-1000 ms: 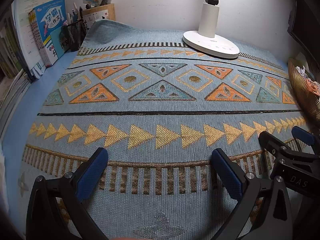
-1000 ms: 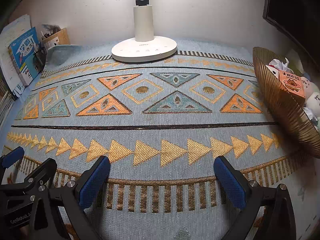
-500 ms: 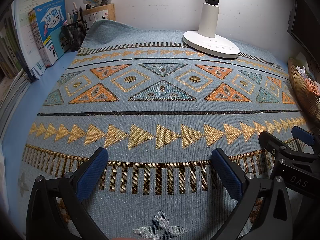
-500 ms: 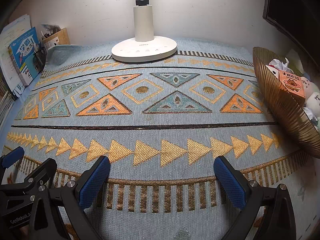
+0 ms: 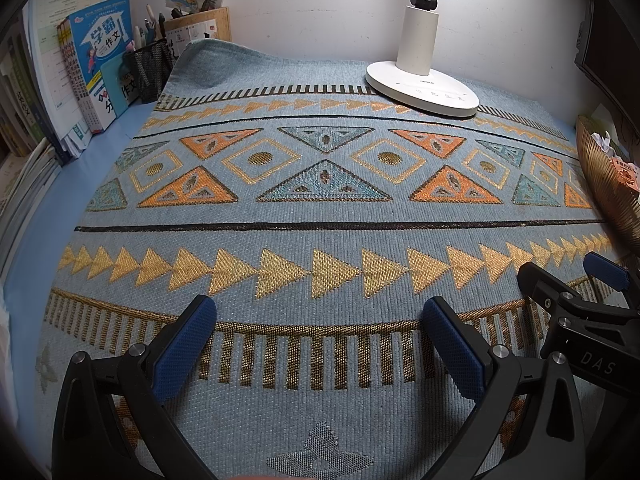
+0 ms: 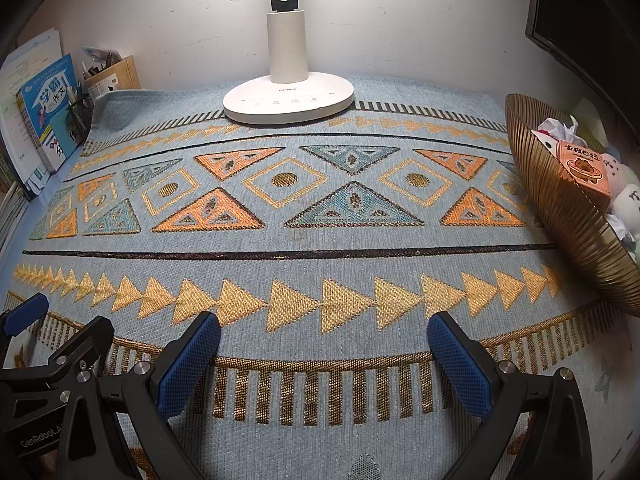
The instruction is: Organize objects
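My left gripper [image 5: 318, 314] stands open low over the near edge of a blue patterned mat [image 5: 320, 236], nothing between its blue pads. My right gripper [image 6: 324, 332] is open too, beside the left one over the same mat [image 6: 304, 248]. The right gripper [image 5: 568, 280] also shows at the right edge of the left wrist view, and the left gripper [image 6: 60, 320] at the left edge of the right wrist view. At the right sits a ribbed golden basket [image 6: 560, 208] holding an orange box [image 6: 584, 168], crumpled paper and small plush toys.
A white desk lamp [image 6: 288, 96] stands at the back of the mat near the wall. Books [image 5: 96, 60] and a black mesh pen holder [image 5: 150, 70] line the back left. A dark monitor [image 6: 588, 12] hangs at the upper right.
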Demonstrator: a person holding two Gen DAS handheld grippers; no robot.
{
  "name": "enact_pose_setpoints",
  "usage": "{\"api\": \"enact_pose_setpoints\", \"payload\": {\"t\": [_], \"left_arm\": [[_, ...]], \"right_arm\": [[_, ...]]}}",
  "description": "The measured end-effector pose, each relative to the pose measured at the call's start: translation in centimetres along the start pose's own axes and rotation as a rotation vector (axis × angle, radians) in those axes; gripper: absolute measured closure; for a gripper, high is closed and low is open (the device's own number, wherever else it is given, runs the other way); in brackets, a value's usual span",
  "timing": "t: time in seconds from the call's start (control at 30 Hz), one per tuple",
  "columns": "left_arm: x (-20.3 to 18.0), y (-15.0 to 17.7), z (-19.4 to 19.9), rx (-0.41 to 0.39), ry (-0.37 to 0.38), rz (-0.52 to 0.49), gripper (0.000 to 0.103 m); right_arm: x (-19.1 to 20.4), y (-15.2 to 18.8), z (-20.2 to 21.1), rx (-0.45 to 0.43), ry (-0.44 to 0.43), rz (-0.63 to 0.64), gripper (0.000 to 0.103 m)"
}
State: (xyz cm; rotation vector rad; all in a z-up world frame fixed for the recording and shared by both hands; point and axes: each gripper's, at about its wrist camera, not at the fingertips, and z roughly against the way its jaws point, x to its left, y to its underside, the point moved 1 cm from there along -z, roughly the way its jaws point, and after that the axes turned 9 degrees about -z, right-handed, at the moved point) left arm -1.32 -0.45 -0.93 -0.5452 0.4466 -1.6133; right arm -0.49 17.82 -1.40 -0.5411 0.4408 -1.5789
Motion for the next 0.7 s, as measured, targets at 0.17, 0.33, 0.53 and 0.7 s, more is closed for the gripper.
{"api": "enact_pose_setpoints", "payload": {"t": [0.17, 0.33, 0.53, 0.7], "left_arm": [[0.00, 0.00, 0.00, 0.000, 0.000, 0.000, 0.000], [-0.01, 0.00, 0.00, 0.000, 0.000, 0.000, 0.000], [-0.02, -0.01, 0.01, 0.000, 0.000, 0.000, 0.000], [0.00, -0.02, 0.03, 0.000, 0.000, 0.000, 0.000]], "right_arm": [[0.03, 0.03, -0.07, 0.000, 0.000, 0.000, 0.000], [0.05, 0.05, -0.11, 0.000, 0.000, 0.000, 0.000], [0.06, 0.05, -0.12, 0.000, 0.000, 0.000, 0.000], [0.03, -0.05, 0.01, 0.001, 0.000, 0.000, 0.000]]}}
